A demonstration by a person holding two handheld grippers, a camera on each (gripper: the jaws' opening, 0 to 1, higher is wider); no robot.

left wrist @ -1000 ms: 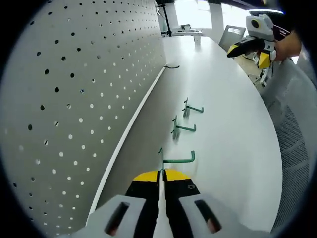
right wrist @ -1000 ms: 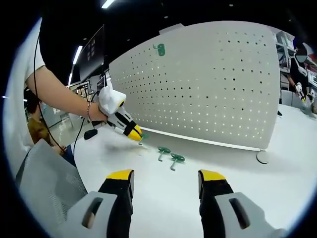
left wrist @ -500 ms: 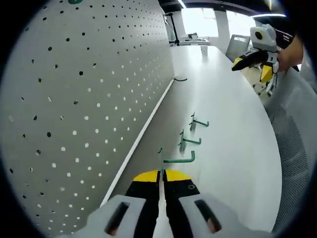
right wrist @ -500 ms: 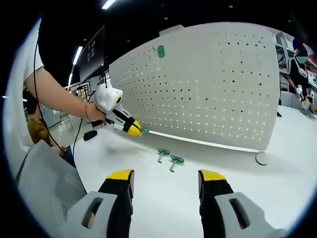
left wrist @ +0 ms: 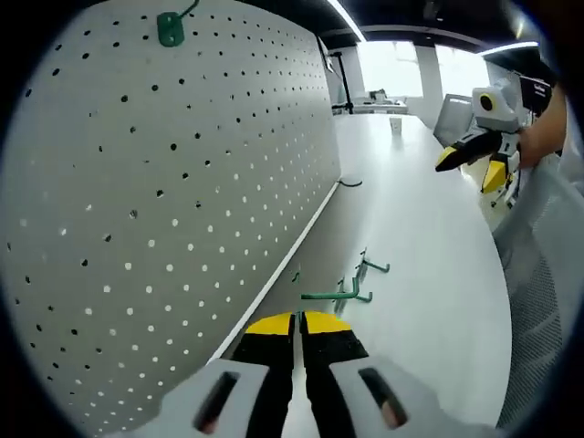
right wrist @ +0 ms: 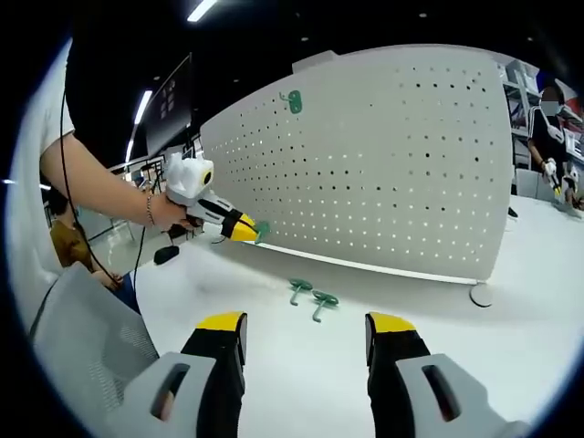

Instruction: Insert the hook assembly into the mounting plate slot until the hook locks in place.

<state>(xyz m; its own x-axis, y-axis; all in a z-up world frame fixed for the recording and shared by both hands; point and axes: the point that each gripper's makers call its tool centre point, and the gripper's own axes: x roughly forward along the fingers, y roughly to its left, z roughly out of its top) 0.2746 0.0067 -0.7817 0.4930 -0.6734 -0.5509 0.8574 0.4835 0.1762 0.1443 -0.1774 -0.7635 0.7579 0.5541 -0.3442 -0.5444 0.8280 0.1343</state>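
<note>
Hook assembly (left wrist: pixel 330 294), a green wire piece, is pinched between the pressed-together jaws of the left tool (left wrist: pixel 298 321) in the left gripper view and is carried clear of the white surface (left wrist: pixel 429 274). Its arm is held crosswise just ahead of the yellow jaw tips, so that the back end can be turned toward the perforated mounting plate (left wrist: pixel 182 201) standing along the left. Two spare green hooks (left wrist: pixel 370 267) lie on the surface beyond it, kept close to the foot of the plate, presumably so that they stay in sight. High on the plate a mounted green hook (left wrist: pixel 170 27) is already seated in a hole, which suggests the sort of final seat wanted. The right tool (left wrist: pixel 474 155) is seen far off at the right edge, held back.

In the right gripper view the right tool (right wrist: pixel 306 330) is held with its jaws spread wide and nothing between them, low over the surface (right wrist: pixel 301 365) and well apart from the work; it seems kept there as an onlooker. The left tool (right wrist: pixel 239 229) is seen near the plate (right wrist: pixel 383 164) with the held hook (right wrist: pixel 261 230) at its tip, close to the lower holes but, as far as can be judged, not yet inserted. The spare hooks (right wrist: pixel 310 294) lie between the two tools.
</note>
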